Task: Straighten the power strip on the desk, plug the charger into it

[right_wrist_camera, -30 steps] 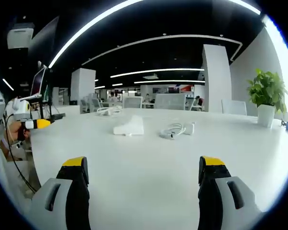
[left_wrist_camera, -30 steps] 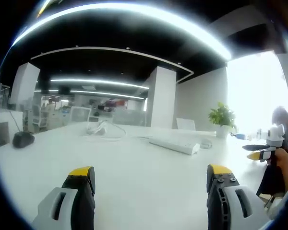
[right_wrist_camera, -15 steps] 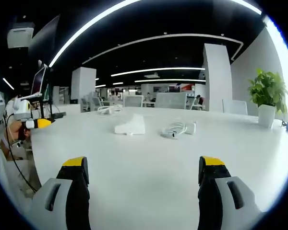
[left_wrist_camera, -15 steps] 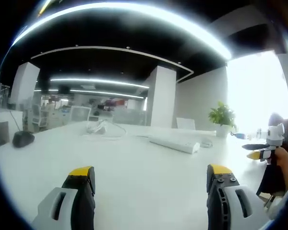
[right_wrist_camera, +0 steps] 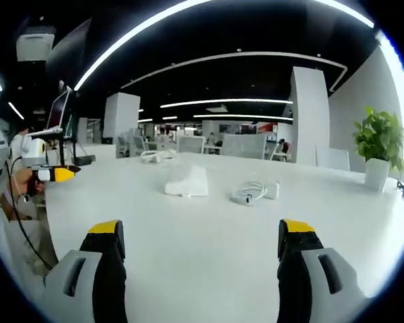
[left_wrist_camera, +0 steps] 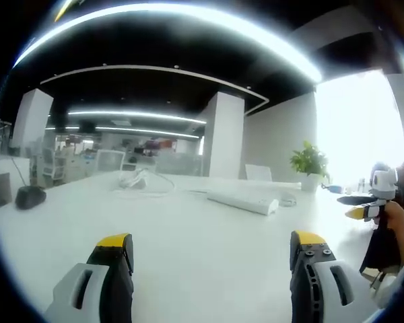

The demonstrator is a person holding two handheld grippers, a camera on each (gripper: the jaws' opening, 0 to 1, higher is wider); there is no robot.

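I hold my left gripper (left_wrist_camera: 212, 252) and my right gripper (right_wrist_camera: 202, 245) level and low, each with its jaws spread wide and gripping nothing.

power strip (right_wrist_camera: 187, 182) sockets too small, distant desks blurred

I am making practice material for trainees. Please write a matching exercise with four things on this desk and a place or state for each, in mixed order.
Things:
1. power strip
2. charger
3. plant
4. left gripper

Descriptions:
a. open, holding nothing
b. in a white pot, at the bright side of the desk
c. long white block lying flat on the desk
d. small white cube beside a coiled cable

Pairs: 1-c, 2-d, 3-b, 4-a
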